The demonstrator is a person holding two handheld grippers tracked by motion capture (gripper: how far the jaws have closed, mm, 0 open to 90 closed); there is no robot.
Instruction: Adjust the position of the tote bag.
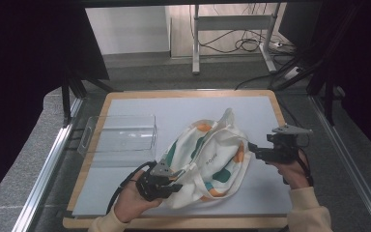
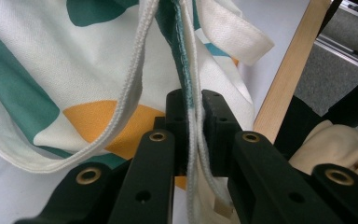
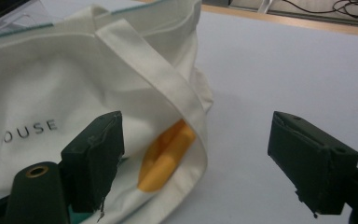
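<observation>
While pinched by one gripper (image 2: 193, 109): one tote bag (image 1: 207, 157).

- The high view is evenly and softly lit from above; the pale mat (image 1: 140, 193) reads bright, while dark curtains on both sides of it fall into near black.
- The tote bag (image 1: 207, 159) casts only a faint, short shadow on the mat beside it.
- The clear box (image 1: 121, 135), left of the bag, shows weak glints along its edges.
- In both gripper views the near black jaws are soft and blurred; the bag's weave behind them is sharper.
- Fine grain runs through every view.
</observation>
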